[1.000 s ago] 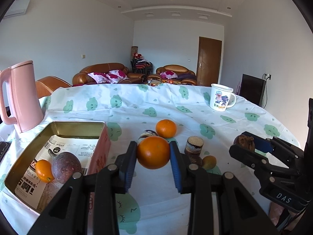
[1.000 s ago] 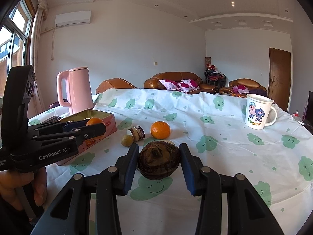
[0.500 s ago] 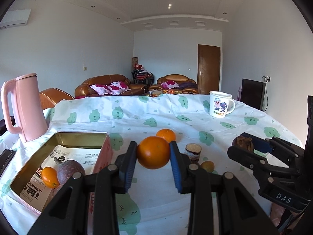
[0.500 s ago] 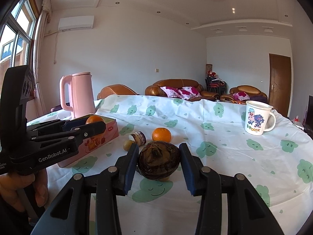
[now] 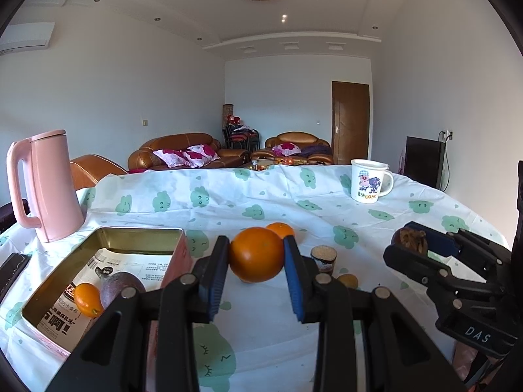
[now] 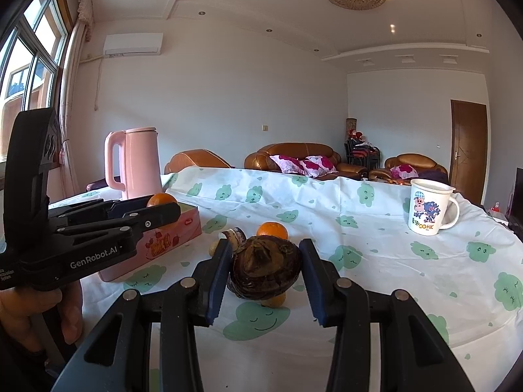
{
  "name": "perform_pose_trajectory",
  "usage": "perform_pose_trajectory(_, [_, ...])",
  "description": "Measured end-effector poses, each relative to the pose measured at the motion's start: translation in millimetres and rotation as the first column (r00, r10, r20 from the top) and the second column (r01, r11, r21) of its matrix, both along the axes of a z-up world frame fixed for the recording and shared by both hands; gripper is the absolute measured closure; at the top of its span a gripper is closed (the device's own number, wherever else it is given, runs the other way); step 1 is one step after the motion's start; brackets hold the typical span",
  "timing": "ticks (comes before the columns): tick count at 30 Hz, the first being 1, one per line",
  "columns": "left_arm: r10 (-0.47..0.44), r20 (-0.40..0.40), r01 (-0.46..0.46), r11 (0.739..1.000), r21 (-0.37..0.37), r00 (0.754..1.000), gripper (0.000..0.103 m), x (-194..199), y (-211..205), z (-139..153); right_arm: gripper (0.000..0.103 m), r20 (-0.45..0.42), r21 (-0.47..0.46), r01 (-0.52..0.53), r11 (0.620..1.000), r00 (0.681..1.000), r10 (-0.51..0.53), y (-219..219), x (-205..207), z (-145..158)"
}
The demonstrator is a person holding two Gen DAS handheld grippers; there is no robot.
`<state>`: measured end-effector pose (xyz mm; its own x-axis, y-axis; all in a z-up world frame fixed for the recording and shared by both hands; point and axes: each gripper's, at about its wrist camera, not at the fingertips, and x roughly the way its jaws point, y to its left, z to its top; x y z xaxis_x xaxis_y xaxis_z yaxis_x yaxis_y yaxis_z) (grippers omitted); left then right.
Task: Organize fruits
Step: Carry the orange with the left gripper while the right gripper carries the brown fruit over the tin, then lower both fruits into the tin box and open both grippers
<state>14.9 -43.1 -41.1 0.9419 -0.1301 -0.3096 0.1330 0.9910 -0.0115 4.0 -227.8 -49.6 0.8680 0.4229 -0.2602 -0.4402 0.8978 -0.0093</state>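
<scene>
The left gripper (image 5: 256, 258) clamps an orange (image 5: 256, 254) and the right gripper (image 6: 265, 268) a dark brown fruit (image 6: 264, 269), perhaps a mangosteen, above the cloud-print tablecloth (image 5: 228, 202); leather sofas (image 5: 186, 150) stand behind.

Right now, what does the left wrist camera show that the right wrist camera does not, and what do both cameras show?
Only the left wrist view shows inside the pink metal tin: a small orange fruit and a dark purple round fruit on printed paper.

Only the right wrist view shows the window and the wall air conditioner.

Both show the left gripper shut on a large orange, the right gripper shut on a dark brown fruit, the pink kettle and the white cartoon mug.
</scene>
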Motion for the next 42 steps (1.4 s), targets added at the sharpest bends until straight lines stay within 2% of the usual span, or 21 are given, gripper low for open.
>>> perform_pose_trajectory(6, [0.007,0.041,-0.008,1.0,0.02,0.999,0.069,-8,-2,5,0.058,-0.017,0.006,-0.007,1.0,1.0,0.007,-1,4,0])
perform_pose_trajectory(10, [0.006,0.046,-0.007,1.0,0.021,0.999,0.068,-12,1,9,0.058,-0.037,-0.028,0.005,1.0,0.999,-0.006,6,8,1])
perform_pose_trajectory(16, [0.042,0.048,-0.041,0.999,-0.009,0.998,0.069,-18,21,16,0.058,-0.076,0.011,-0.061,0.998,0.995,0.061,21,14,12])
perform_pose_trajectory(25, [0.166,0.033,-0.165,0.985,-0.048,0.986,0.069,-20,79,25,0.058,-0.098,0.013,-0.188,0.982,0.977,0.189,76,25,36])
perform_pose_trajectory(33, [0.276,-0.028,-0.278,0.959,-0.059,0.961,0.069,-14,130,19,0.058,-0.129,-0.021,-0.281,0.959,0.952,0.276,126,36,39])
perform_pose_trajectory(42, [0.326,-0.119,-0.335,0.94,-0.069,0.938,0.069,-9,164,3,0.058,-0.186,-0.061,-0.374,0.925,0.915,0.358,182,38,25])
